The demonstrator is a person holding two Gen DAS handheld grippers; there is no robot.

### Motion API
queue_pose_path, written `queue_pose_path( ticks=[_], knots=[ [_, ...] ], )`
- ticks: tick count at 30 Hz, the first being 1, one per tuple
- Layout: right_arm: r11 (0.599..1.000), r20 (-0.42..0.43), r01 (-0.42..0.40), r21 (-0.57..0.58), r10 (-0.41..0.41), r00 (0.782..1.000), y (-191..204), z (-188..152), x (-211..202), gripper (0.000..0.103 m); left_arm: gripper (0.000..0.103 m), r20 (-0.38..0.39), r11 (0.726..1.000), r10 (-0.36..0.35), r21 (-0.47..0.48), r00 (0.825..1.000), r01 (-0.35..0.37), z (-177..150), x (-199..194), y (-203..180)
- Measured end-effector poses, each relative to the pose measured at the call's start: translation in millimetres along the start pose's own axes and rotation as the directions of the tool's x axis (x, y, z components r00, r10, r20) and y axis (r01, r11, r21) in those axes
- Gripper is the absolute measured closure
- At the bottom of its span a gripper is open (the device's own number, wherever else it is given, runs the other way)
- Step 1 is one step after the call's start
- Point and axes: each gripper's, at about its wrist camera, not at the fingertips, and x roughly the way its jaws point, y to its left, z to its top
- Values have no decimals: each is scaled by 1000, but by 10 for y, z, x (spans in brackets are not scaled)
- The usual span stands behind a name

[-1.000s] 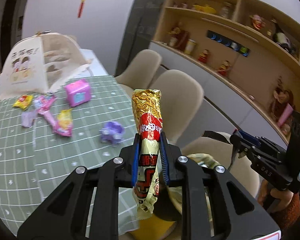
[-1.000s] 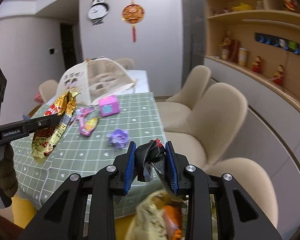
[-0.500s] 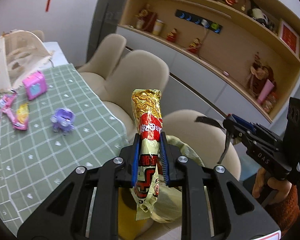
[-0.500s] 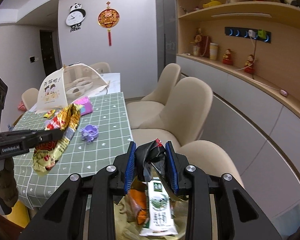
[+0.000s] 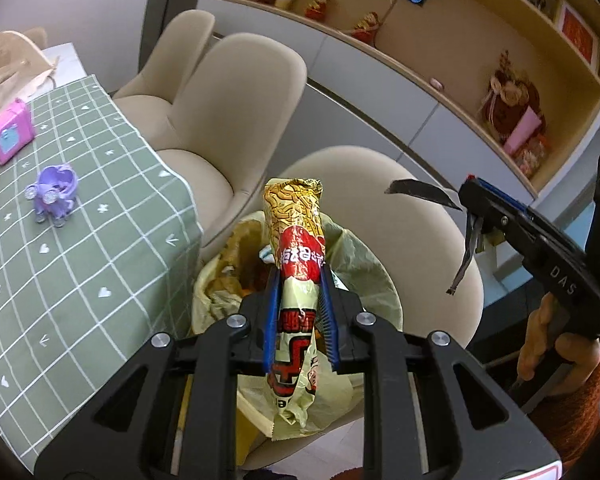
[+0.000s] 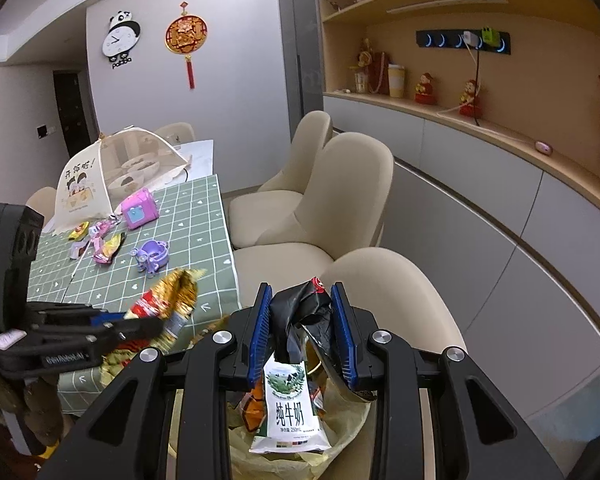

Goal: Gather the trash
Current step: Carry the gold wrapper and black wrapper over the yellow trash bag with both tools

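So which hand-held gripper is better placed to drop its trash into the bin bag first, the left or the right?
Probably right. The right hand-held gripper holds its black wrapper directly above the open bin bag; the left hand-held gripper with the noodle wrapper seems nearer the rim.

I see a gold, red and pale yellow-green snack wrapper (image 5: pixel 296 276) between blue pads (image 5: pixel 271 316) on my black left gripper (image 5: pixel 298 320). My right gripper (image 6: pixel 302 330), also black with blue pads, grips a crumpled black wrapper (image 6: pixel 300 316) with a red spot. The bin bag (image 6: pixel 340 440) is translucent yellow, holding a white-and-green milk carton (image 6: pixel 290 412). The tablecloth (image 5: pixel 80 260) is green with a white grid; 3 chairs (image 6: pixel 340 200) are beige.
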Motion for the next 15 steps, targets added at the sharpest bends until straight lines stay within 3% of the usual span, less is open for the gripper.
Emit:
queue_pose_path(
  ticks=[6,15],
  knots=[
    [999,-12,26,21,-26,1000,-107,-48,-8,74,85,-4,999,-33,15,999,33,92,175,-102],
    [997,-35,53,53,-51,998,-240,-130,6,74,85,-21,993,-107,-55,994,106,138,538,-136]
  ],
)
